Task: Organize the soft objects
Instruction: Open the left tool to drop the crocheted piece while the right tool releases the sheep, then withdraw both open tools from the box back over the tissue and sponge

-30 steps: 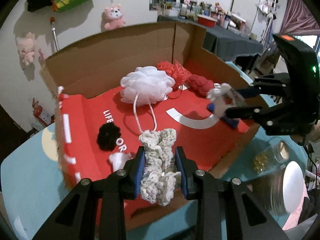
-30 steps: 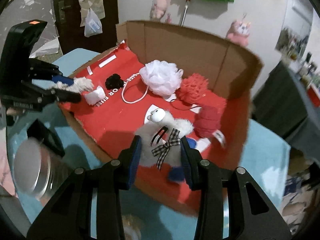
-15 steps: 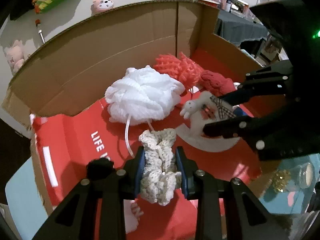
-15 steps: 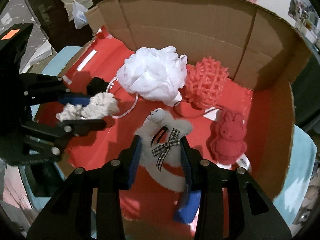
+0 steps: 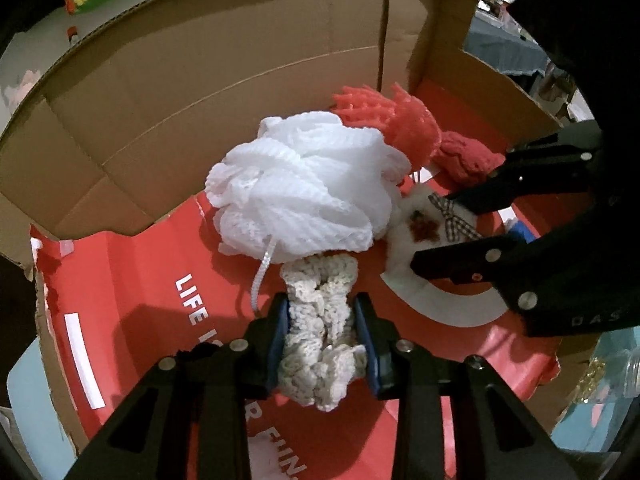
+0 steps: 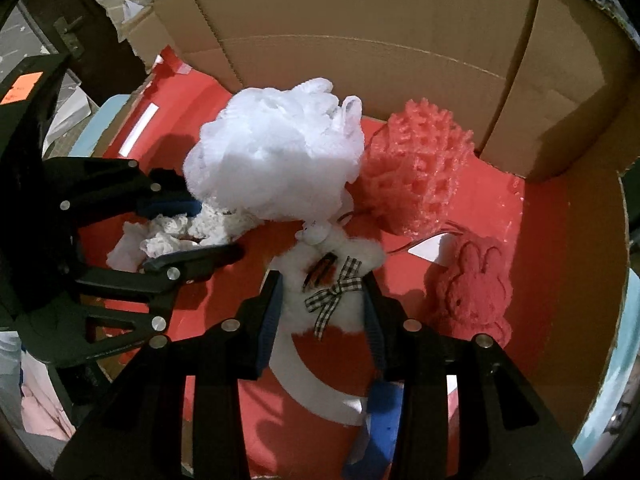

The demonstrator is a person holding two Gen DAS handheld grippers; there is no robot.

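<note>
Placing step, by the look of it. Left gripper [image 5: 322, 346] opening around cream crocheted scrunchie [image 5: 318, 320]; right gripper [image 6: 324, 316] pinching white fluffy plush with checked bow [image 6: 332, 272], both low inside red-floored cardboard box [image 5: 224, 80] beside white mesh bath pouf [image 5: 304, 188]. Next: release fully, then lift clear without snagging yarn.

Both wrist views look steeply down, close, into shared cardboard box [image 5: 240, 92] interior.

Open cardboard box [image 6: 400, 52] with red floor, holding white bath pouf [image 6: 276, 160], coral pouf [image 6: 420, 176], red bunny [image 6: 476, 284]
</note>
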